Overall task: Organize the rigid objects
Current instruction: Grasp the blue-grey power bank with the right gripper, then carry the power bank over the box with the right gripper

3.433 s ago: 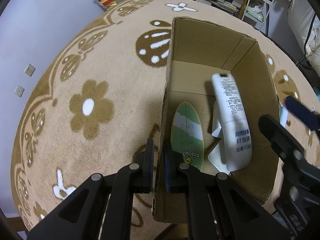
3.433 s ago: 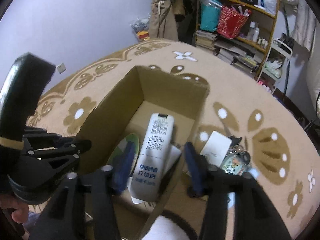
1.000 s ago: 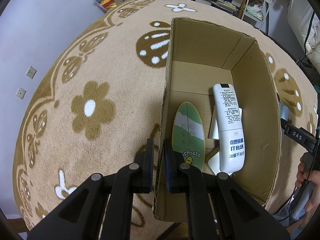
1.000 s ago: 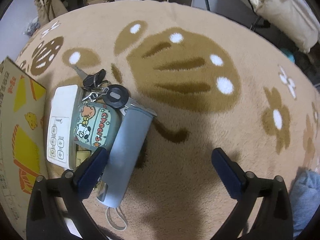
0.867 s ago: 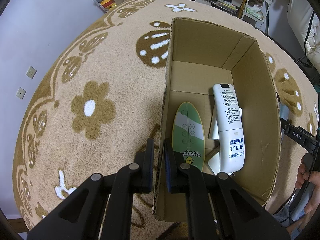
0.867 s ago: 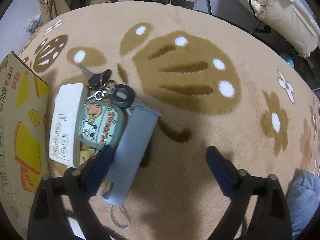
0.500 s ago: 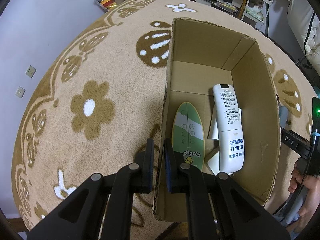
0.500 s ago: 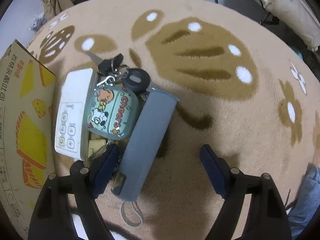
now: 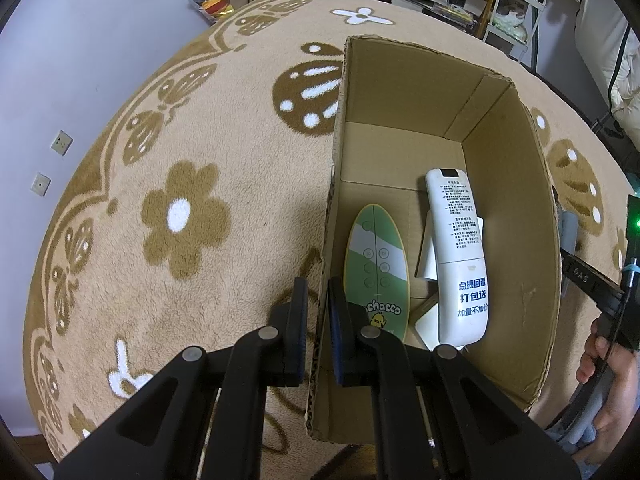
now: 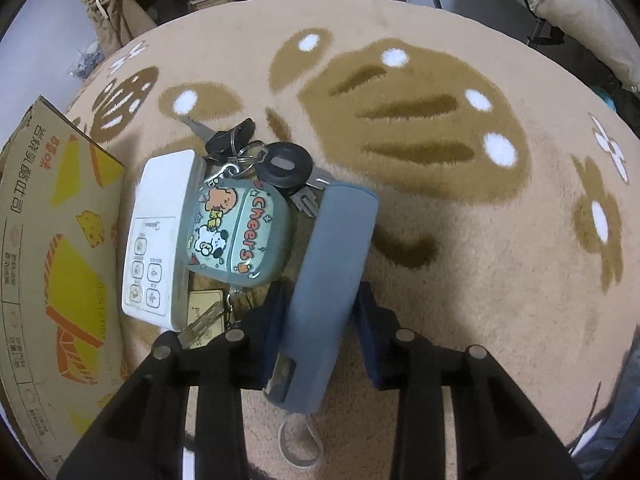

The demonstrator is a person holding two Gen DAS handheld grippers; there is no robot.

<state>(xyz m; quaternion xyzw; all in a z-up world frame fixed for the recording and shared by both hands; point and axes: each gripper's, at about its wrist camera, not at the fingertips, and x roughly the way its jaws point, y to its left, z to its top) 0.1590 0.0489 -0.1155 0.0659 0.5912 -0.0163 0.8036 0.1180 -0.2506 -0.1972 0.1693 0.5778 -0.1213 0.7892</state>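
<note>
The grey-blue case [image 10: 334, 276] lies on the carpet [image 10: 460, 240] between the closing jaws of the right gripper [image 10: 322, 320], beside a cartoon pouch [image 10: 236, 232], keys [image 10: 286, 168] and a white remote [image 10: 156, 236]. Only the left wrist view shows inside the cardboard box [image 9: 516, 240]: a green remote [image 9: 376, 264] and a long white remote [image 9: 460, 256]. The left gripper [image 9: 317, 320] is clamped on the box's wall.
</note>
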